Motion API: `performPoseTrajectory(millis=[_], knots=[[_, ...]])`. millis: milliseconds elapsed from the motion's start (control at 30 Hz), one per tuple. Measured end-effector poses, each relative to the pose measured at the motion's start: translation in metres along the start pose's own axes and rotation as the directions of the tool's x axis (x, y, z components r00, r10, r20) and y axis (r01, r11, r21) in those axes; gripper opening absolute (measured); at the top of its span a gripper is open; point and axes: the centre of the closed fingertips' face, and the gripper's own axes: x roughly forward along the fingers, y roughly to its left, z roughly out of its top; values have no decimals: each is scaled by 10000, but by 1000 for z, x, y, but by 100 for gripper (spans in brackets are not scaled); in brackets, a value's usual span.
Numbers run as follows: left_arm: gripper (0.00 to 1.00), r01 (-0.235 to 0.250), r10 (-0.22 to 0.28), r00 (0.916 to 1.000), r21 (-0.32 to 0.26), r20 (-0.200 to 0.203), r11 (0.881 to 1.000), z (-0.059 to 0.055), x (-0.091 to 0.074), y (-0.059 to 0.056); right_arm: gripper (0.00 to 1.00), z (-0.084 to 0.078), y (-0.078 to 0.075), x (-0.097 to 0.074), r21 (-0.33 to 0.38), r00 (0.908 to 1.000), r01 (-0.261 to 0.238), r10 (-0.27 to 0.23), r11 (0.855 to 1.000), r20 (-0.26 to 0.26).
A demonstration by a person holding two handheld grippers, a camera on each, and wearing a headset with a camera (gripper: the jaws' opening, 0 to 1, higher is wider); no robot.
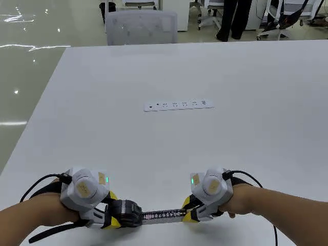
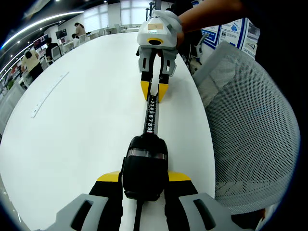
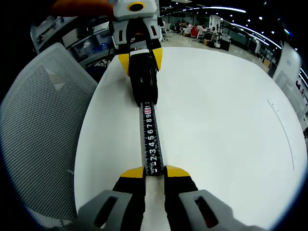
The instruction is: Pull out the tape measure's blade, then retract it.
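Note:
A black tape measure case (image 1: 126,212) sits just above the white table's near edge, clamped between the yellow-tipped fingers of my left gripper (image 1: 114,214). In the left gripper view the case (image 2: 144,166) fills the space between the jaws of the left gripper (image 2: 144,185). A short length of numbered blade (image 1: 163,214) runs right from the case to my right gripper (image 1: 187,213), which is shut on the blade's end. In the right gripper view the blade (image 3: 151,139) stretches from the right gripper (image 3: 154,172) to the case (image 3: 143,79).
A white power strip (image 1: 178,105) lies at the table's middle. A grey mesh chair (image 1: 141,26) stands at the far edge, and another mesh chair back (image 2: 250,125) is close beside the near edge. People stand beyond the table.

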Motion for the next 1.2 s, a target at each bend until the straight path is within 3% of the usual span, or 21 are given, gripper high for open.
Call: performPoseTrajectory(millis=[1200], knots=[[30,3,-3,10000,45,-27,10000,0,1,1,12,-21,-4,-15,241,9999,108,-107,9997,-65]])
